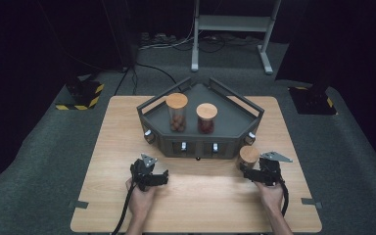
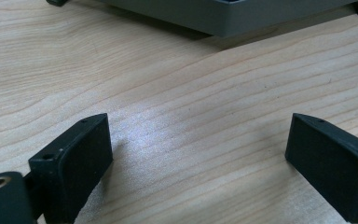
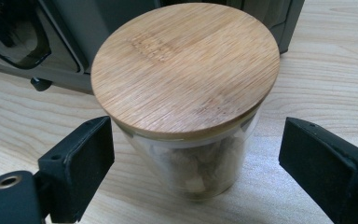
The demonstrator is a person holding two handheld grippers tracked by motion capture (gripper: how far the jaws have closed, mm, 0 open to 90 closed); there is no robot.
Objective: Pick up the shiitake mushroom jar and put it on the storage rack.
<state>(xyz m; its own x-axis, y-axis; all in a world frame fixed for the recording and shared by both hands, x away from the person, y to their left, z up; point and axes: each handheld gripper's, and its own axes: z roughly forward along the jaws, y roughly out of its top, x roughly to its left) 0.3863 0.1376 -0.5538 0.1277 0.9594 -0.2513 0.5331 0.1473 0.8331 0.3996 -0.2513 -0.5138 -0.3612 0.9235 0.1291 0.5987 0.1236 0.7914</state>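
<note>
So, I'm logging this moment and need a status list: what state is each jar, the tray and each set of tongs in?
Jar by the right tongs: upright on the table, lid on, between the jaws, not gripped.
Tall jar: upright in the tray, lid on.
Short jar: upright in the tray, lid on.
Tray: flat on the table.
Right tongs: open around the jar.
Left tongs: open, nothing between them.
</note>
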